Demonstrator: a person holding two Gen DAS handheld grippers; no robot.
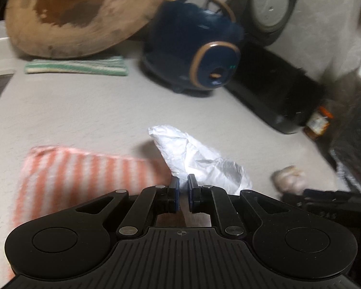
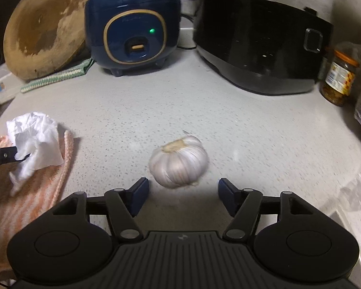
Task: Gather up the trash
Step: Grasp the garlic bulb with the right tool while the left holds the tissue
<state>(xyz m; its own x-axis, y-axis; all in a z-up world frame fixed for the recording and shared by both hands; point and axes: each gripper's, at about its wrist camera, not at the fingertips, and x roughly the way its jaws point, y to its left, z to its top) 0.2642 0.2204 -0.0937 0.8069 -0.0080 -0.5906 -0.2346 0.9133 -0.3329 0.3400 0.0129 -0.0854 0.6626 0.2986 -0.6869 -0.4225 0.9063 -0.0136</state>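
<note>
Nearest the garlic, on the near side, the right gripper [image 2: 183,198] stands with its blue-padded jaws apart and nothing between them; the whole white papery garlic bulb [image 2: 179,161] lies on the pale speckled stone counter [image 2: 252,125] just beyond the fingertips, untouched. Left of the garlic, the left gripper [image 1: 183,187] has its jaws drawn together on a corner of a crumpled white plastic wrapper [image 1: 199,159], which hangs over a folded orange-and-white striped cloth [image 1: 84,168]; from the right wrist view the wrapper looks lifted off that cloth. So one piece of trash appears to be in hand, and the step now seems to be carrying it off while the right hand lines up on the garlic; whether the garlic counts as trash I cannot say. No bin shows in either view, so the next move calls for finding one and keeping the thin wrapper from slipping. Beyond the garlic stand a dark-blue, gold-trimmed rice cooker [image 2: 134,29] with a green light, a larger black cooker [image 2: 260,43] to its right, and a worn round wooden board [image 2: 43,29] leaning to its left over a green-striped cloth [image 2: 57,77]. Right of the garlic, far back, a glass jar with an orange lid [image 2: 340,77] bears a label too blurred to read.
</note>
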